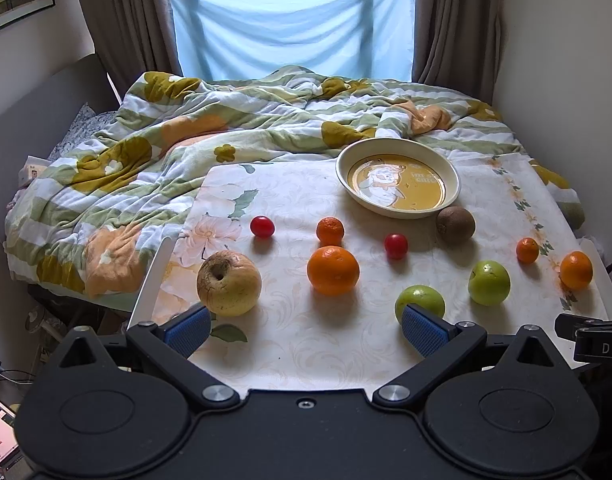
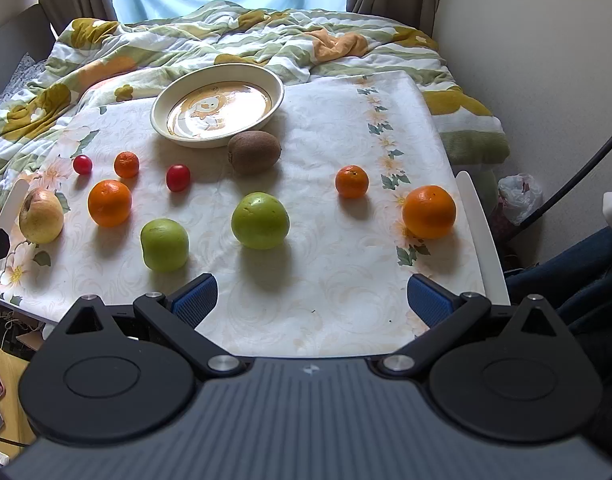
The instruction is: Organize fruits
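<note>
While hovering level over table (image 2: pixel 326 280) | left gripper (image 1: pixel 306 330), right gripper (image 2: pixel 312 300) | jaws wide, empty

10 fruits (image 2: pixel 260 221) scattered loose before empty bowl (image 2: pixel 217 105)

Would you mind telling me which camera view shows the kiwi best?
The right wrist view: the kiwi lies nearer the centre, larger, its fuzzy brown skin lit, just in front of the dish. In the left wrist view the kiwi appears smaller, darker and further off to the right.
</note>
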